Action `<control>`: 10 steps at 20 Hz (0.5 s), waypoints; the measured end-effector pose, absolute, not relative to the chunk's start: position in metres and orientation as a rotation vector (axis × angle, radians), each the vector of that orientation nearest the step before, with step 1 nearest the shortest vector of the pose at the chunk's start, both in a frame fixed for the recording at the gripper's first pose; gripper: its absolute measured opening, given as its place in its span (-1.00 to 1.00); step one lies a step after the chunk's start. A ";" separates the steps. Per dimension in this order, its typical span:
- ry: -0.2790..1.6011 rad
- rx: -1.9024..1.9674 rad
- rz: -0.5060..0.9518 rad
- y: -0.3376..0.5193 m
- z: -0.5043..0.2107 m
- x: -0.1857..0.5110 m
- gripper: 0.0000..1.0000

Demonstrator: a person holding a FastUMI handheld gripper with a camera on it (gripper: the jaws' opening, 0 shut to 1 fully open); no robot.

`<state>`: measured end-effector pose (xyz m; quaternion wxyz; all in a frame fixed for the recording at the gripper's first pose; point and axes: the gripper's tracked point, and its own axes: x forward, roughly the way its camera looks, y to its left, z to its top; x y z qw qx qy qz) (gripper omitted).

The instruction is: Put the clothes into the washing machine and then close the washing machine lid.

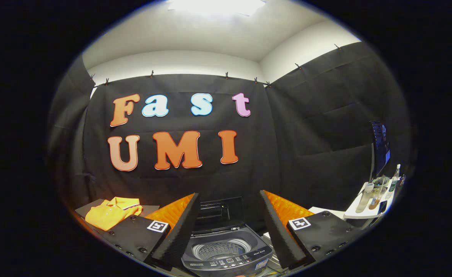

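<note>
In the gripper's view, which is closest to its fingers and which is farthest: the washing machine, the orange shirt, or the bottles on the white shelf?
From the open gripper:
1. Small grey top-loading washing machine, lid up, between and just beyond the fingers.
2. Folded orange polo shirt, off to the left.
3. Clear bottles on the white shelf, far right; close to the shirt's range, so ranked loosely.

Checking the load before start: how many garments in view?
1: an orange shirt on a dark surface left of the open gripper, beside the open washing machine. Drum looks empty; more could be hidden.

Your gripper (pixel 230 227), two wedge-shaped fingers (pixel 180 231) with ribbed inner faces and quilted outer sides, flat black mounting plates (pixel 133 232) studded with round screws, a square black-and-white marker tag (pixel 157 226) on each.
</note>
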<state>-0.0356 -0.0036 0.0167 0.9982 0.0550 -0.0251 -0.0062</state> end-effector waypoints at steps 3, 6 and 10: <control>-0.047 0.144 0.001 0.000 0.016 -0.032 0.93; -0.070 0.231 0.032 0.021 0.027 -0.028 0.95; 0.012 0.270 0.200 0.074 0.037 -0.015 0.96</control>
